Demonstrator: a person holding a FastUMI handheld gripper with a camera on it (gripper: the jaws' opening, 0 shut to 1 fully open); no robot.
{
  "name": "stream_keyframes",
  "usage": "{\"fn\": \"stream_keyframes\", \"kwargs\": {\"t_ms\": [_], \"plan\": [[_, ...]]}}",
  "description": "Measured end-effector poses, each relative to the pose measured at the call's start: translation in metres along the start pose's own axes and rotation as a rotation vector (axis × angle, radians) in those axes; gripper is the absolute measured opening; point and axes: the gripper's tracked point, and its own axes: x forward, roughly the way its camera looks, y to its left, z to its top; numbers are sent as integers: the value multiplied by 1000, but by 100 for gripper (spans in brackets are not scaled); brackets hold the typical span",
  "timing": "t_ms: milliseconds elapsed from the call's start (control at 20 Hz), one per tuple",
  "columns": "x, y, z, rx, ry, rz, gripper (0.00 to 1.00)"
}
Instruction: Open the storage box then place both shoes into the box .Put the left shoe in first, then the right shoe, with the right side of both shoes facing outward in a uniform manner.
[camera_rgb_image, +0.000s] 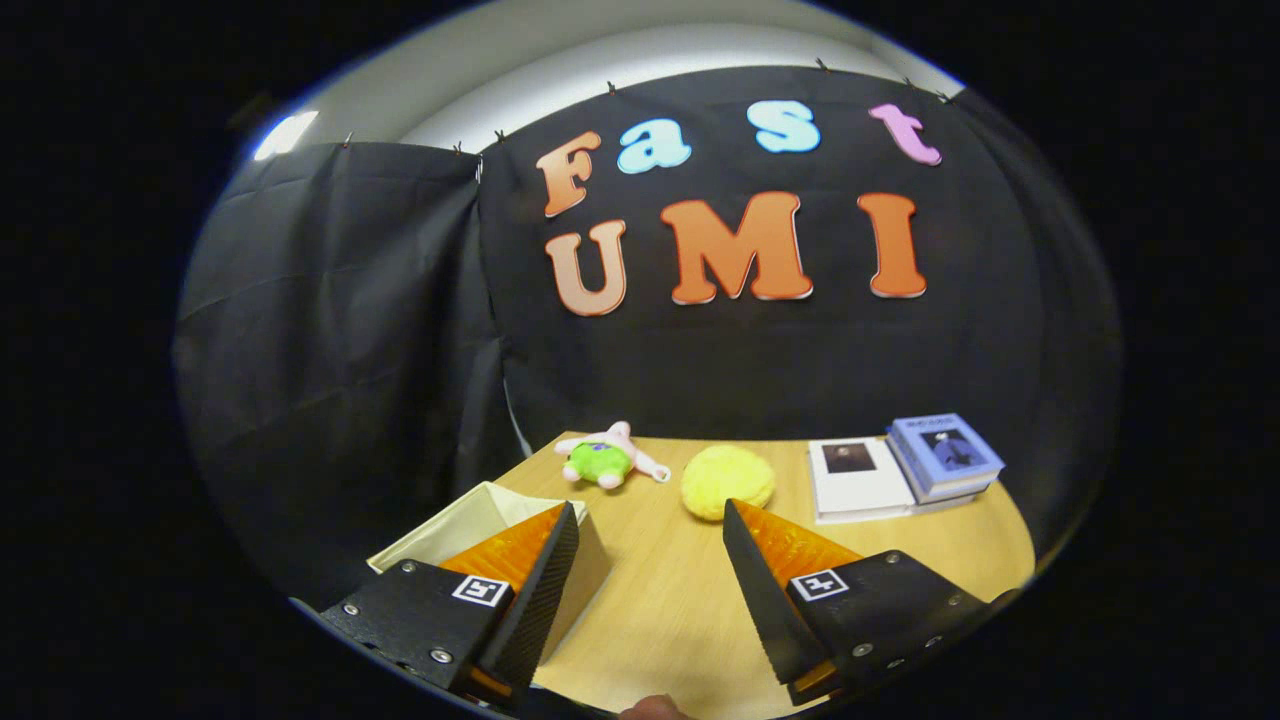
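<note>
Item 1, storage box (470, 515): cream, fabric-sided, lower left of the frame, sitting at the left edge of the wooden table (660, 590). Its top looks open, pale lining showing. My left finger overlaps its near right corner, so I judge it lies ahead and to the left of the gripper (650, 520), its long side running away toward the back wall.

Item 2, gripper: fingers spread wide, nothing between them but bare tabletop. From here I read the coming move as a swing left.

Item 3, shoes: I cannot place either one from here.

Item 4, yellow round cushion (727, 480): just beyond the right fingertip, centre of frame.

Item 5, plush toy (605, 458): green and pink, behind the box near the back edge, left of the cushion.

Item 6, white book (858, 478) and blue book stack (945, 455): right of centre, side by side, well apart from the box.

Nothing stands between fingers and box
</note>
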Motion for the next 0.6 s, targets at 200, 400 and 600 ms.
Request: {"fn": "stream_keyframes", "kwargs": {"t_ms": [200, 400, 600], "plan": [[-42, -41, 33, -59, -178, -90, 91], [-84, -83, 54, -126, -319, -183, 93], [-112, -112, 55, -132, -327, -221, 96]]}}
